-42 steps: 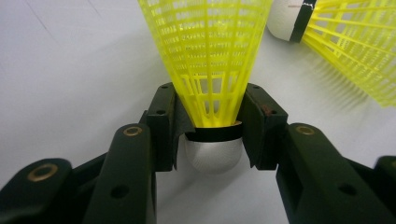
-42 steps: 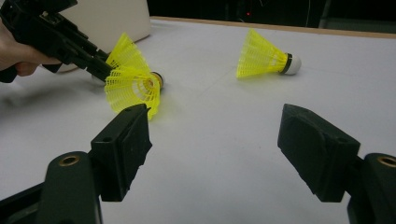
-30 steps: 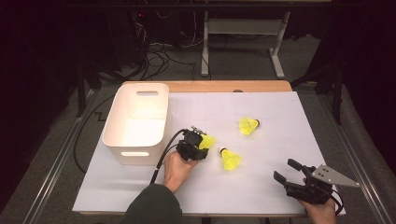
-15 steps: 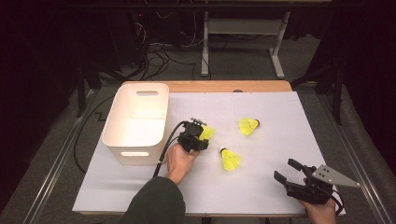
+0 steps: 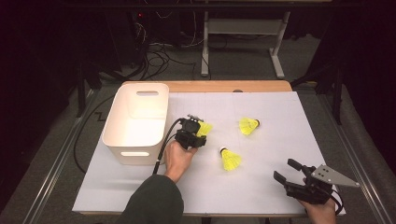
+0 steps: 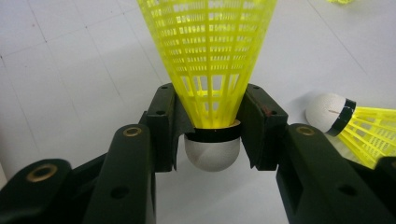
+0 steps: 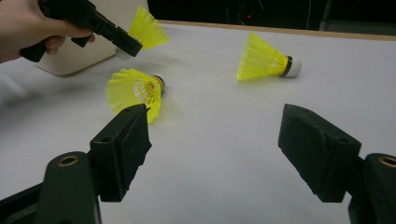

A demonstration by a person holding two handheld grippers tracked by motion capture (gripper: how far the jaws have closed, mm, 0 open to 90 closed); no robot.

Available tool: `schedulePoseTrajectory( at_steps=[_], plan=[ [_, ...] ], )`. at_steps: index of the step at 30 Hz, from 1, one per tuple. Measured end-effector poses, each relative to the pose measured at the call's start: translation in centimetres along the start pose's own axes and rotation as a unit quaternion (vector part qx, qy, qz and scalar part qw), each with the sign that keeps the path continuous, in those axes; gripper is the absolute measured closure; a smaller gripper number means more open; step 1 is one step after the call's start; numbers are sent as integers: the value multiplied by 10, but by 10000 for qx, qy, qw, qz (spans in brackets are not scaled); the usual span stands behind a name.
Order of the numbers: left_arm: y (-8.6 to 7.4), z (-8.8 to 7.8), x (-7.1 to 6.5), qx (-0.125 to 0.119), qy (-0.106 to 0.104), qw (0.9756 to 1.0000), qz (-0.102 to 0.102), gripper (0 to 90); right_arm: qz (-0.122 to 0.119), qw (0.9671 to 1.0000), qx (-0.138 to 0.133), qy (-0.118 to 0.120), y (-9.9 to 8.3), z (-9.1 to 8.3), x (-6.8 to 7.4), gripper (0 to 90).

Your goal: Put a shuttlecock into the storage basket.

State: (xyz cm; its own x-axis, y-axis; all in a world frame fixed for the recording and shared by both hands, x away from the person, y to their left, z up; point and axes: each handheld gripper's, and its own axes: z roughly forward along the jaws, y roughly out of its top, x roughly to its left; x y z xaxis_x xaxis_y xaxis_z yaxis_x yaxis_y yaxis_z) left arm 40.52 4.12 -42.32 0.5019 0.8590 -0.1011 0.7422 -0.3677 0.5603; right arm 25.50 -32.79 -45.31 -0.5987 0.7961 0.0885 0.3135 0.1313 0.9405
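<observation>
a: shuttlecock (image 6: 210,70), the yellow one, sits clamped in the left tool (image 5: 192,134) at centre-left of the high view, just right of the white bin (image 5: 135,122). both jaws press the base of the skirt just above the black band, and the white cork tip hangs free below the pads.

b: what could go wrong?

a: the hold is on thin plastic lattice, not on the cork. my guess is that a squeeze could buckle the skirt, and a quick swing toward the bin could let the cork pivot or slip out. it may also catch the bin's near wall if it isn't lifted above the rim first.

b: and the other tool?

a: the right tool (image 5: 299,182) rests at the lower right of the high view, jaws wide apart with nothing between them. it is well apart from everything, so no clash looks likely.

b: room to move?

a: plenty. a second shuttlecock (image 5: 229,158) lies on its side just below and right of the left tool, and a third shuttlecock (image 5: 249,125) lies farther right, both away from the path to the bin. the white desk (image 5: 289,121) is bare along its upper part. the bin stands near the desk's left edge, so a hard nudge there is the thing to avoid.
</observation>
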Motion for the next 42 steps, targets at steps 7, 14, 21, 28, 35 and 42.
schedulePoseTrajectory(
  at_steps=[7,14,21,28,35,42],
  plan=[
    [15,-1,-4,54,-1,10000,12,606,9,10000,-10,18,0,0,0,257],
    [26,0,-6,171,119,9998,39,606,11,10000,-9,51,0,-1,-1,256],
    [35,-3,-8,229,203,9995,83,607,12,10000,-14,61,0,-1,-1,256],
    [43,-8,-8,214,215,9995,116,611,18,10000,-18,55,0,-1,-1,255],
    [48,-15,-7,218,198,9995,100,616,27,10000,-18,61,0,-1,-1,255],
    [51,-20,-5,199,198,9995,116,616,31,10000,-15,58,0,0,-1,254]
  ],
)
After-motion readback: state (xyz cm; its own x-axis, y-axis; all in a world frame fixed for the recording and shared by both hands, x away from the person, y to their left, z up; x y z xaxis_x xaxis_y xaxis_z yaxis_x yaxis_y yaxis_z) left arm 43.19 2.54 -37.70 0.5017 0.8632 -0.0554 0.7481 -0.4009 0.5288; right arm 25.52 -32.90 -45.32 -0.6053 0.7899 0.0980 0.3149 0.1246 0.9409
